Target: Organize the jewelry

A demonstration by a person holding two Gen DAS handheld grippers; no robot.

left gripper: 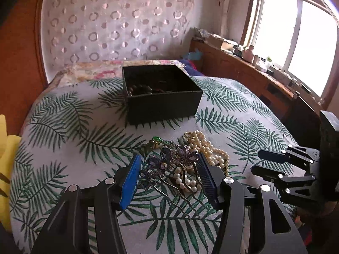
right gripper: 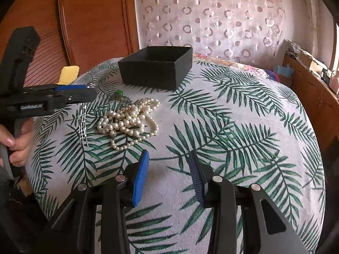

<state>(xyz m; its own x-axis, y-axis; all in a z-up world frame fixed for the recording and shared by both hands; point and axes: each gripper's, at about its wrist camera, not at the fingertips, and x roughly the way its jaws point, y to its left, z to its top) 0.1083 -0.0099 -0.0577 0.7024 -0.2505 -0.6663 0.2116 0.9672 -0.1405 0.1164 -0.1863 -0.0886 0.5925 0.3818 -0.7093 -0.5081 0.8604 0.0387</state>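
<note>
Left gripper [left gripper: 169,165] clamped on purple hairpin [left gripper: 169,160]; right gripper [right gripper: 168,165] half-open, empty.

White cloth with green fern leaves [right gripper: 243,127], sheer curtain with ring pattern [left gripper: 114,27], bright window [left gripper: 296,42], cluttered wooden sideboard [left gripper: 243,67], wooden wall panel [right gripper: 91,21], yellow thing at the cloth's edge [right gripper: 68,74]

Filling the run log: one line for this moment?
left gripper: shut on hair comb | right gripper: open, empty | pearls: on cloth | box: open
</note>
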